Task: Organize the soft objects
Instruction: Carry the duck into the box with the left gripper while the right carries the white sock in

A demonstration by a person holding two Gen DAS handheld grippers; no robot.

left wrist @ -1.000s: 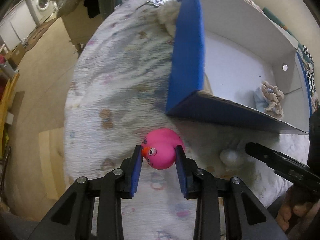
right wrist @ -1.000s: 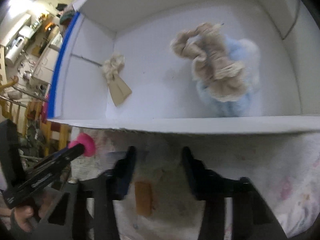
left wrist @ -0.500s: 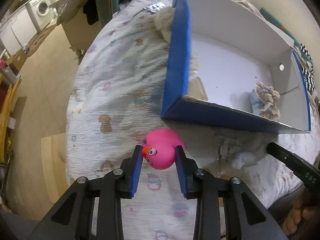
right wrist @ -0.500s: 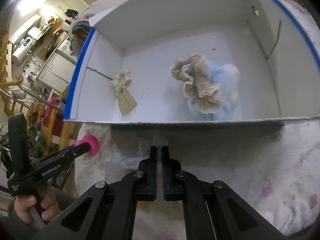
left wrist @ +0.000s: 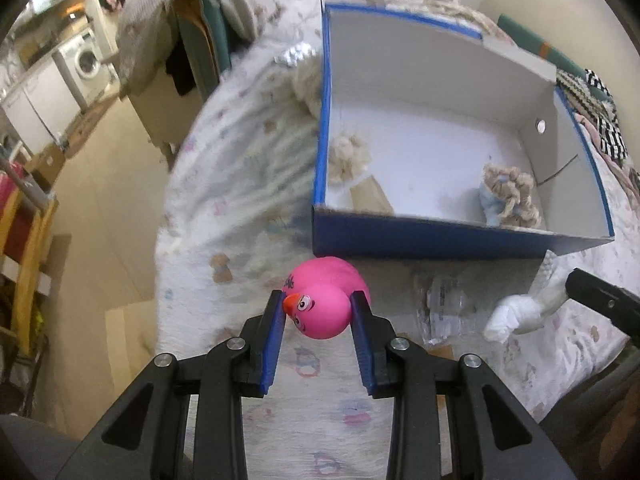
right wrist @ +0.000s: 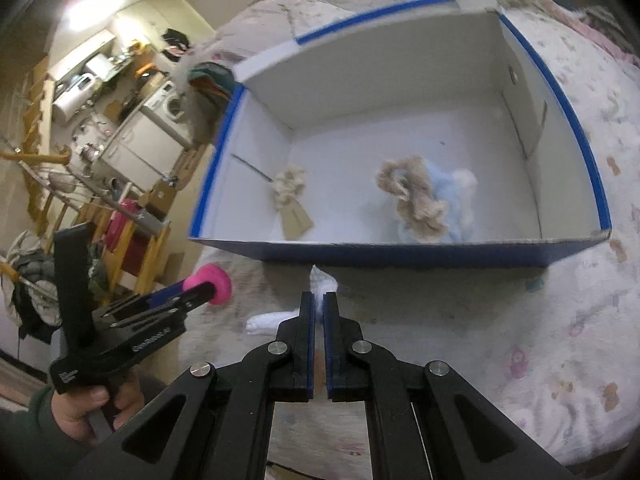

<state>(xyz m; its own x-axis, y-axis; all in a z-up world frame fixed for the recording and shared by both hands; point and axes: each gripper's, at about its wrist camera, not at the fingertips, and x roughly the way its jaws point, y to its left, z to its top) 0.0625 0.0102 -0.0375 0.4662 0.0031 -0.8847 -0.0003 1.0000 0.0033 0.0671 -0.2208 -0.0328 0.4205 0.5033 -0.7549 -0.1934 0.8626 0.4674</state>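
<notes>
My left gripper [left wrist: 318, 312] is shut on a pink rubber duck [left wrist: 326, 300], held above the quilt in front of the blue box [left wrist: 440, 238]. My right gripper [right wrist: 319, 304] is shut on a white soft cloth item [right wrist: 322, 282], which also shows in the left wrist view [left wrist: 520, 312], lifted off the quilt before the box's near wall [right wrist: 400, 254]. Inside the white-lined box lie a beige and light-blue scrunchie pile [right wrist: 428, 200] and a cream scrunchie with a card tag [right wrist: 290, 192].
The box stands on a patterned quilt [left wrist: 248, 184] on a bed. A clear plastic wrapper [left wrist: 440, 304] lies on the quilt near the box. The bed's left edge drops to the floor [left wrist: 92, 208]. Cloth items lie behind the box.
My right gripper shut, took hold of the white cloth item and lifted it back from the box. My left gripper rose and pulled back with the duck still held.
</notes>
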